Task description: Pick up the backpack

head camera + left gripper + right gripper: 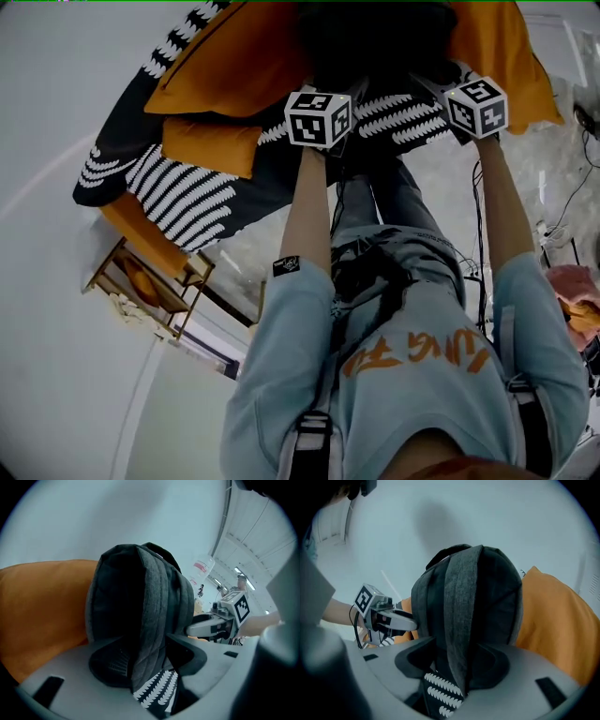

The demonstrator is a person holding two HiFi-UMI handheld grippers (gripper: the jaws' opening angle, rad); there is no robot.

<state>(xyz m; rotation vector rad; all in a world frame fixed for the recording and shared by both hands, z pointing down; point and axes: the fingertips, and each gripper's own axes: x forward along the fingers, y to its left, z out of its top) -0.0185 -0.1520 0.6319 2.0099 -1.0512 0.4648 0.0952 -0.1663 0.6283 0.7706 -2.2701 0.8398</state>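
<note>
A dark backpack [375, 37] stands upright on the bed against an orange pillow [234, 66]. In the left gripper view the backpack [136, 597] fills the middle. One grey padded strap [150, 620] hangs down between the wide jaws of my left gripper [150, 660], with gaps beside the pads. In the right gripper view the other grey strap [459, 611] of the backpack [487, 588] runs down between the jaws of my right gripper [459, 660], which also stand wide. From the head view, left gripper [326, 86] and right gripper [461, 75] reach side by side into the backpack.
A black and white striped cover [187, 197] lies over the bed, with a smaller orange cushion [211, 145] on it. A wooden bedside shelf [150, 281] stands at the left. Cables [562, 216] and a pink cloth [572, 281] lie on the floor at the right.
</note>
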